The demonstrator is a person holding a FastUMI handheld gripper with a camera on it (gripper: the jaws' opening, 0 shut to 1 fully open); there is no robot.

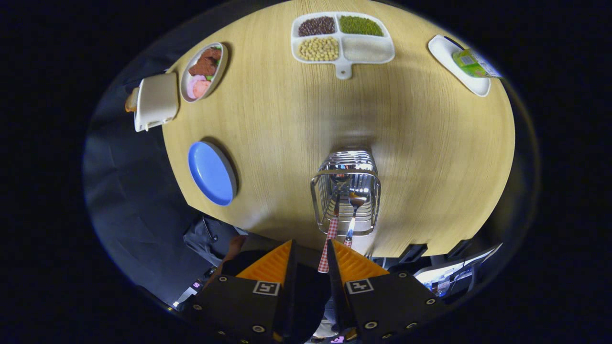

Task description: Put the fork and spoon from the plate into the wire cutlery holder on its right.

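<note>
Gripper fingers apart, nothing clamped. Just ahead at 12 o'clock, wire holder, with fork and spoon both inside, handles leaning back toward fingers; checked handle ends between the tips. Blue plate bare at 10 o'clock on round wooden table. Probably only withdrawal left.

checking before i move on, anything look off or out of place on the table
Nothing spilled or damaged. The fork and spoon stand in the wire cutlery holder, handles leaning toward the open fingers. The blue plate sits bare.
</note>
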